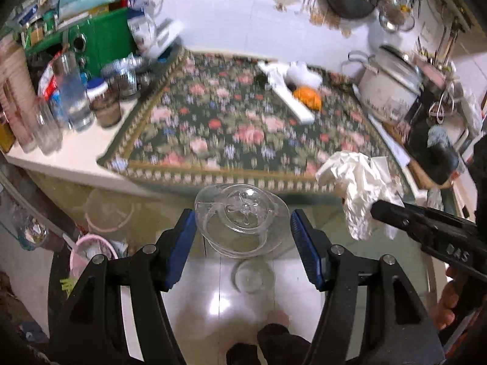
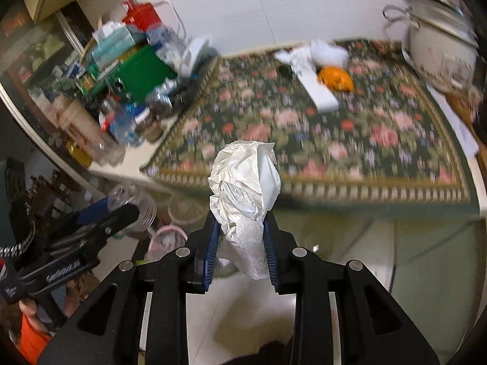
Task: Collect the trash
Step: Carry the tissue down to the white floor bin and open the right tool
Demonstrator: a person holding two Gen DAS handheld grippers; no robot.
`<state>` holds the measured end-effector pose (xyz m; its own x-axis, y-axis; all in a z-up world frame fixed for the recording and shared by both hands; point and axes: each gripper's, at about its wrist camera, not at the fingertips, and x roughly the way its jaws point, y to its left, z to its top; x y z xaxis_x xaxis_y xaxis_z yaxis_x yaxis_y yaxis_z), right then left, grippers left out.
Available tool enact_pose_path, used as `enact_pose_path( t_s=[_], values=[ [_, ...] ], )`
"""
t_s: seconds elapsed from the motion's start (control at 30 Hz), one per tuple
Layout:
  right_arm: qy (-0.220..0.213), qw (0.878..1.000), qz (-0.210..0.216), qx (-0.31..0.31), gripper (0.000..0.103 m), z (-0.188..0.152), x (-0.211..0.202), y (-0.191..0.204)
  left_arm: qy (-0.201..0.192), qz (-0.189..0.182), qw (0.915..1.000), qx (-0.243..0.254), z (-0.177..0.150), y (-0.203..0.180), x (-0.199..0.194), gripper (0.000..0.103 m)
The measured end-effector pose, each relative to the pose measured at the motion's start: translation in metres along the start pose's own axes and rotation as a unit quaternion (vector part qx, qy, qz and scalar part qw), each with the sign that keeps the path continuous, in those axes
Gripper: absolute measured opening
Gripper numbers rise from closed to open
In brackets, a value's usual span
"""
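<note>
White crumpled paper upright, pinched in right tool

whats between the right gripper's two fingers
A crumpled white tissue, pinched between the blue pads of the right gripper; clearest in the right wrist view.

Middle of the floral mat is wide open; jars and bottles crowd the left, rice cooker blocks the right.
</note>
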<state>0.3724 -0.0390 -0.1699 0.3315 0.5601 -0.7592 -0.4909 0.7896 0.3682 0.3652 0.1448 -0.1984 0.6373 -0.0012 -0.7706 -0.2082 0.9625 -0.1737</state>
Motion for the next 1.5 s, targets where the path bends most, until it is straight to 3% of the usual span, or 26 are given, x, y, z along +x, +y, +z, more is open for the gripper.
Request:
enact_pose_path(
  t_s=[0.23, 0.47, 0.77, 1.0, 1.23, 1.5],
  values=[
    [0.068, 0.997, -0.019, 0.024, 0.026, -0.054, 0.033, -0.032, 0.075, -0.016, 0.997, -0.017, -0.044, -0.012, 0.063, 0.063],
    [0.141, 0.987, -0.048, 0.062, 0.026, -0.106, 0.099, -0.097, 0.13, -0.012, 0.9909, -0.034, -0.087, -0.025, 0.154, 0.063],
    [0.222, 0.969, -0.08, 0.08, 0.028, -0.172, 0.229, -0.184, 0.178, 0.029, 0.9819, -0.059, -0.174, -0.003, 0.276, 0.063],
    [0.268, 0.959, -0.067, 0.062, 0.029, -0.217, 0.334, -0.211, 0.209, 0.046, 0.973, -0.086, -0.236, 0.025, 0.351, 0.063],
    [0.279, 0.958, -0.059, 0.026, 0.032, -0.233, 0.385, -0.215, 0.224, 0.042, 0.9691, -0.095, -0.269, 0.029, 0.412, 0.063],
    [0.252, 0.966, -0.053, 0.009, 0.057, -0.231, 0.385, -0.236, 0.253, 0.01, 0.9623, -0.099, -0.293, 0.016, 0.475, 0.063]
  ],
)
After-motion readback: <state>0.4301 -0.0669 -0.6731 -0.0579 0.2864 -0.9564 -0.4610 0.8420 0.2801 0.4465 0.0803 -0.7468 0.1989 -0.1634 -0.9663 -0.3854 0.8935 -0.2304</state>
